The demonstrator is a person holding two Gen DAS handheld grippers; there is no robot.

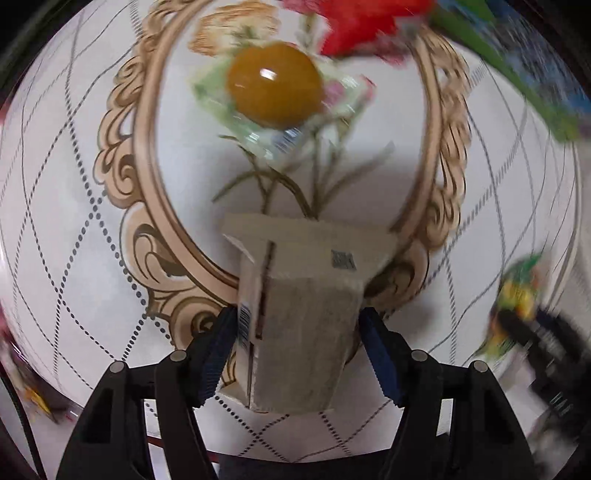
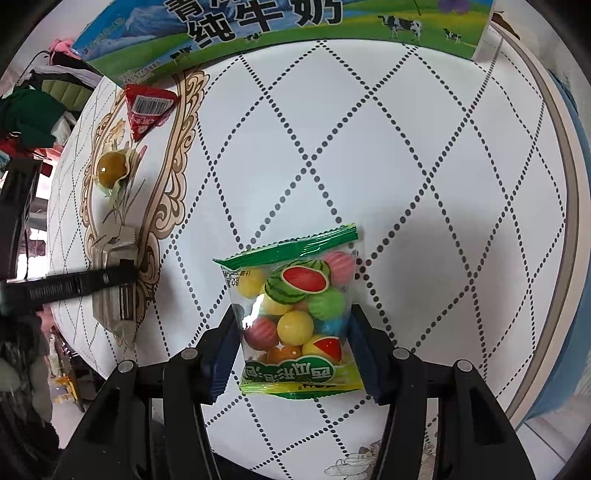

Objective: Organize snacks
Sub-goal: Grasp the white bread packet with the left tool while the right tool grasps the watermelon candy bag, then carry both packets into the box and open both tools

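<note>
My left gripper point(image 1: 297, 325) is shut on a beige snack packet point(image 1: 299, 314) and holds it over the round patterned table point(image 1: 74, 240). Ahead of it lies a wrapped amber jelly cup point(image 1: 274, 84), with a red triangular packet point(image 1: 354, 29) beyond. My right gripper point(image 2: 291, 328) is shut on a clear bag of coloured gumballs point(image 2: 297, 325) with green seams. In the right wrist view the left gripper point(image 2: 125, 277) with the beige packet point(image 2: 116, 295) is at the left, with the jelly cup point(image 2: 110, 170) and red packet point(image 2: 147, 109) farther on.
A green and blue milk carton box point(image 2: 280, 33) stands at the table's far edge, also blurred in the left wrist view point(image 1: 517, 66). The table rim point(image 2: 561, 206) curves along the right. Clutter sits beyond the table at the left point(image 2: 29, 122).
</note>
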